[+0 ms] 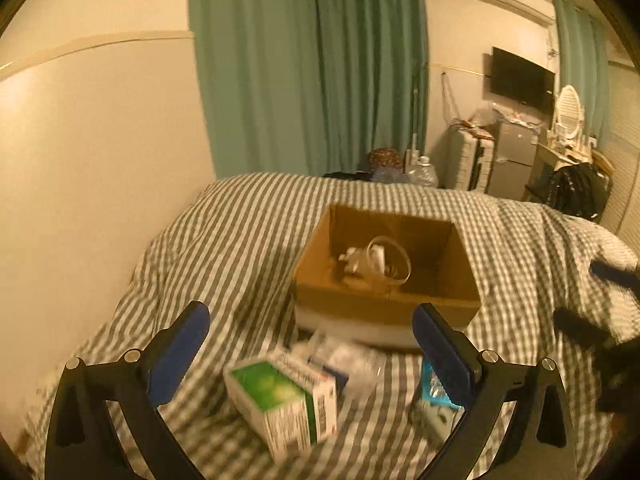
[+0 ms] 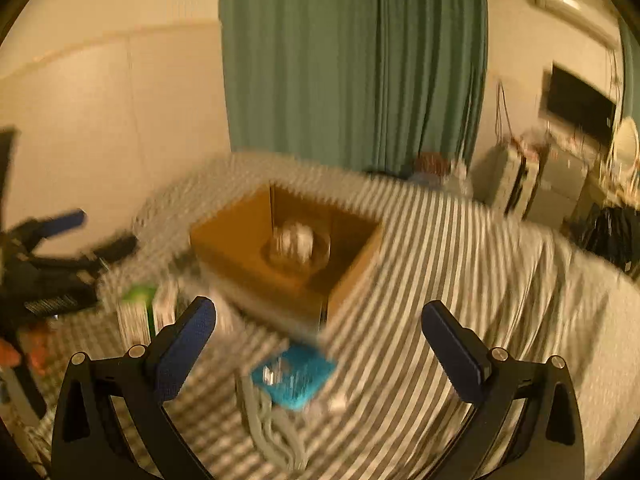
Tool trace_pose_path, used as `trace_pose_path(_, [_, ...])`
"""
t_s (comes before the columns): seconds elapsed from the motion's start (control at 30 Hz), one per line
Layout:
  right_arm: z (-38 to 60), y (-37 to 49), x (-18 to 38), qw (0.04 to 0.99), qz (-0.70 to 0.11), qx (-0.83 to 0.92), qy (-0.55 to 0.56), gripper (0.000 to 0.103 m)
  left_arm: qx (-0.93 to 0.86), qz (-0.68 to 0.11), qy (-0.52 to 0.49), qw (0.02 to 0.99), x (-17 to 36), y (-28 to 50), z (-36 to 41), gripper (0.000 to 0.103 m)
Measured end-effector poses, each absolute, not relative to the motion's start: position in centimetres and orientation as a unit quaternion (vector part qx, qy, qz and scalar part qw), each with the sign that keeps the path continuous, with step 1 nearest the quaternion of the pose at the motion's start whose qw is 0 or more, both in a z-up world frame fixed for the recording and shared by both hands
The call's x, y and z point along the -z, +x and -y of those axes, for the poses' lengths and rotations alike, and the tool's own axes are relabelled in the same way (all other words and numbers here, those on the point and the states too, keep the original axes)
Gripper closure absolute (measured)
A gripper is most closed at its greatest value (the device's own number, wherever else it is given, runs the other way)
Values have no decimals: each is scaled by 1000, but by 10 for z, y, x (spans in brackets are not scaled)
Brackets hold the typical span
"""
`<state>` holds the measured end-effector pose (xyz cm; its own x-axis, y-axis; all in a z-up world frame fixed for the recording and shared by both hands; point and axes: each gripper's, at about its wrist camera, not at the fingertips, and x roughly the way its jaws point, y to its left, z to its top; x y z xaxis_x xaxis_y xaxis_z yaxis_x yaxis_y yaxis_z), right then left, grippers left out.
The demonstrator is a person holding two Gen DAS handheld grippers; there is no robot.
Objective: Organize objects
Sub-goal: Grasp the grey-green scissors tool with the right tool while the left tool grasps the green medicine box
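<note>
Cardboard, light and stiff: the green box (image 1: 280, 404) lies on the bed (image 1: 224, 240) before the carton (image 1: 384, 304), between the left gripper (image 1: 311, 354)'s released jaws. Best pinched across its flat sides. The right gripper (image 2: 319, 350) hangs released above the blue packet (image 2: 294, 378).

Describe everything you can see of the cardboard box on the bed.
The cardboard box is plain brown, open-topped and upright on the striped bedcover, its near face ending in a white band at the bottom. Inside lie a clear plastic ring-like piece and small white items, too blurred to name. Loose packets lie in front of it; the green-and-white carton sits nearer the camera, apart from it. Neither gripper touches it.
</note>
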<state>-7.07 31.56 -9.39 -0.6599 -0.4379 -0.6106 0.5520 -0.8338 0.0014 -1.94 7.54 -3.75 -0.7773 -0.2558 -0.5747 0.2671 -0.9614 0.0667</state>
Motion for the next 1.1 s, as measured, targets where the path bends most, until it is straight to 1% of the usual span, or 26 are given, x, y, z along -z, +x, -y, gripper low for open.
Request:
trace_pose_path(0.07, [-318,-65,130,264,-93,898,339,0,940,-8,285,185,52,-3,-81,0])
trace_pose_path(0.17, [-319,-66,171,255,-99,883,381,0,937,-11,286,199,82,13,-88,0])
trace_pose_path(0.3, [-311,-65,200,272,-112,858,421,0,923,-23,327,199,118,15,-90,0])
trace_pose_path(0.47, [-293,-60,234,273,-151,832,459,0,909,-40,363,202,143,10,-84,0])
trace_pose_path(0.5, [-290,-58,237,276,-154,827,465,2,907,-43,367,203,146,10,-82,0])
trace_pose_path(0.57, [-286,-57,246,280,-164,817,477,10,904,-50,371,205,150,11,-77,0])
trace_pose_path(0.67, [-282,-58,258,284,-174,800,499,26,902,-61,375,207,156,14,-73,0])
trace_pose_path(0.7, [-282,-58,260,290,-169,796,503,36,901,-63,375,207,157,14,-72,0])
trace_pose_path(0.73, [-283,-57,260,297,-166,794,503,44,901,-63,376,207,158,13,-72,0])
trace_pose_path(0.77, [-283,-55,258,295,-170,798,498,46,900,-60,377,208,159,11,-71,0])
trace_pose_path(0.93, [-288,-49,249,304,-162,806,482,48,895,-52,382,222,167,2,-72,0])
trace_pose_path(1.1, [-292,-41,242,312,-161,812,466,49,891,-70,376,243,175,-8,-68,0])
